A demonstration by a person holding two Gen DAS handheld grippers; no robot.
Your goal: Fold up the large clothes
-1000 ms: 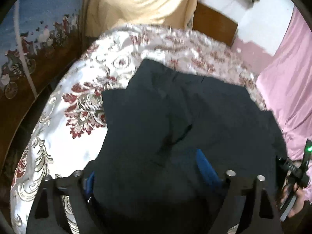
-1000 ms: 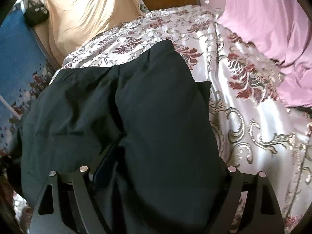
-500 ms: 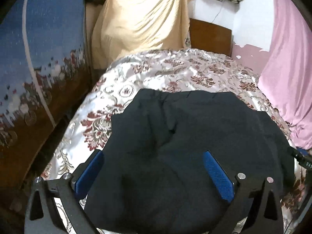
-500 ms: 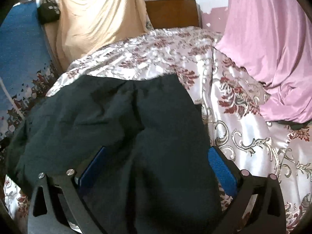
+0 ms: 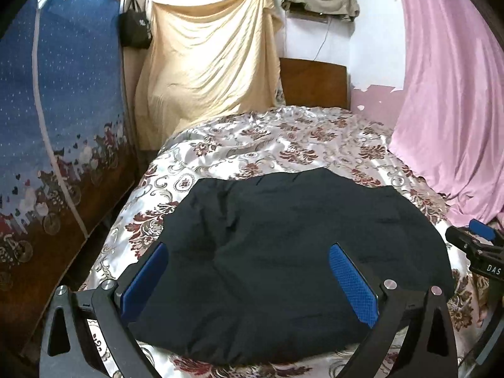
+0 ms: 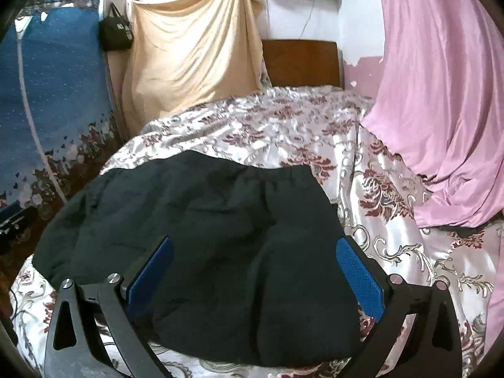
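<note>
A dark navy garment (image 5: 283, 252) lies folded in a rounded pile on the floral satin bedspread (image 5: 283, 138); it also shows in the right wrist view (image 6: 220, 236). My left gripper (image 5: 249, 277) is open and empty, raised above the garment's near left part, blue pads (image 5: 352, 283) wide apart. My right gripper (image 6: 255, 274) is open and empty above the garment's near right part. The right gripper's tip (image 5: 478, 245) shows at the right edge of the left wrist view.
A wooden headboard (image 5: 313, 83) stands at the far end of the bed. A beige sheet (image 5: 208, 63) hangs at the back left, a pink curtain (image 5: 447, 94) on the right, a blue patterned panel (image 5: 60, 110) on the left. A black bag (image 5: 135, 30) hangs on the wall.
Both grippers have let go of the garment, opened wide and drawn back and up. The garment now lies flat on the bed, and more of the room shows.
</note>
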